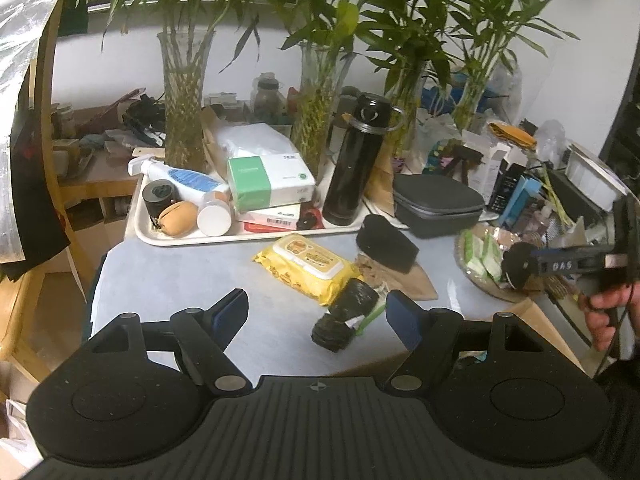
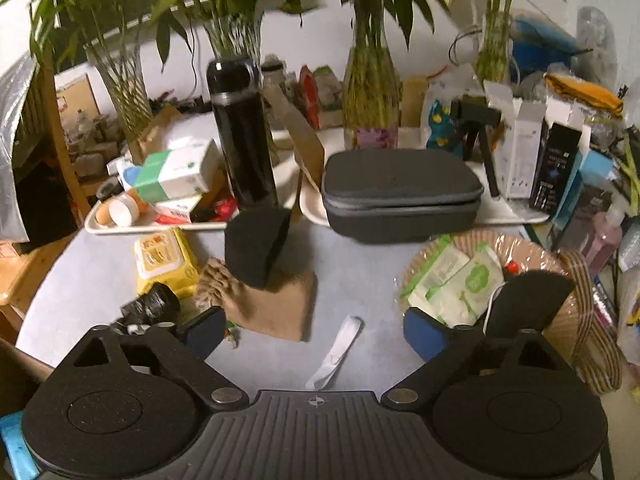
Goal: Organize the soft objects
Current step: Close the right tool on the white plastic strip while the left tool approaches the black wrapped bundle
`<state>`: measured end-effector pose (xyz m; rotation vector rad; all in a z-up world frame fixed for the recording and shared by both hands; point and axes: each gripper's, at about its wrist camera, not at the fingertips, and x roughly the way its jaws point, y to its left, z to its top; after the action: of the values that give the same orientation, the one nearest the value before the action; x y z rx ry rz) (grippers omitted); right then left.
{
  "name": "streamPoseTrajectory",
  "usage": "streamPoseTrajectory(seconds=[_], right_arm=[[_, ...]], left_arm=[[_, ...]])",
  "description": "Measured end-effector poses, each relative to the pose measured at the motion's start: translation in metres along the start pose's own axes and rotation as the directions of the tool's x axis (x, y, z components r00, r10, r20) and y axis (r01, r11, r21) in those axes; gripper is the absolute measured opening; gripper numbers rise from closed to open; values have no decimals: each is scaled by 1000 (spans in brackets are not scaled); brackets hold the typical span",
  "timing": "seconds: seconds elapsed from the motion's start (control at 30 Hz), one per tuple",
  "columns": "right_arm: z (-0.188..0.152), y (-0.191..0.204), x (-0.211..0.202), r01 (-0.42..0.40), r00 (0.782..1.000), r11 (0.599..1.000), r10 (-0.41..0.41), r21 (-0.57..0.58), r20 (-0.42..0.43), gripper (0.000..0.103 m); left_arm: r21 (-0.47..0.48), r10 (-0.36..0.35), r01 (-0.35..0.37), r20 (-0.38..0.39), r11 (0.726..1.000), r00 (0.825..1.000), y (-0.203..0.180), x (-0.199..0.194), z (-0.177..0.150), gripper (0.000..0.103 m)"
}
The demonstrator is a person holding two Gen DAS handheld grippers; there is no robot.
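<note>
My left gripper (image 1: 316,312) hangs with its jaws apart and nothing between them, a black roll (image 1: 346,322) lying just past its right finger. My right gripper (image 2: 316,330) is spread wide and empty too, over a white strip (image 2: 336,350) on the table (image 2: 352,280). Its right finger hides part of the basket (image 2: 560,320) of green-white packs (image 2: 456,284); the yellow wipes pack (image 2: 164,260) is blurred.

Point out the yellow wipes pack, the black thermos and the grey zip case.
yellow wipes pack (image 1: 306,266), left wrist view, on its lid.
black thermos (image 1: 354,168), left wrist view, mid-body.
grey zip case (image 2: 400,178), right wrist view, top panel.
</note>
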<state>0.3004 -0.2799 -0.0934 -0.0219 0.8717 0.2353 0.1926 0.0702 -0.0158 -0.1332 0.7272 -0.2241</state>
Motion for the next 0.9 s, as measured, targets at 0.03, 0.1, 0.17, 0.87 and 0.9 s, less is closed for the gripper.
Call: streamPoseTrajectory(seconds=[0.03, 0.1, 0.17, 0.87, 0.9], right_arm=[[-1, 0, 4, 3, 1000, 1000, -3, -2, -10, 90], [-2, 0, 15, 5, 1000, 1000, -5, -6, -28, 88], [-3, -2, 26, 2, 999, 1000, -2, -1, -42, 85], [-22, -13, 135, 26, 953, 999, -17, 24, -301, 40], [-23, -13, 136, 35, 954, 999, -26, 26, -300, 36]], left_arm=[[-6, 1, -1, 0, 1000, 1000, 2, 2, 1, 76], [-17, -5, 5, 1, 1000, 1000, 7, 5, 4, 76], [-16, -12, 12, 1, 1000, 1000, 9, 8, 6, 76], [71, -94, 96, -20, 993, 995, 23, 57, 19, 76], [79, -102, 103, -26, 991, 994, 23, 60, 19, 76]])
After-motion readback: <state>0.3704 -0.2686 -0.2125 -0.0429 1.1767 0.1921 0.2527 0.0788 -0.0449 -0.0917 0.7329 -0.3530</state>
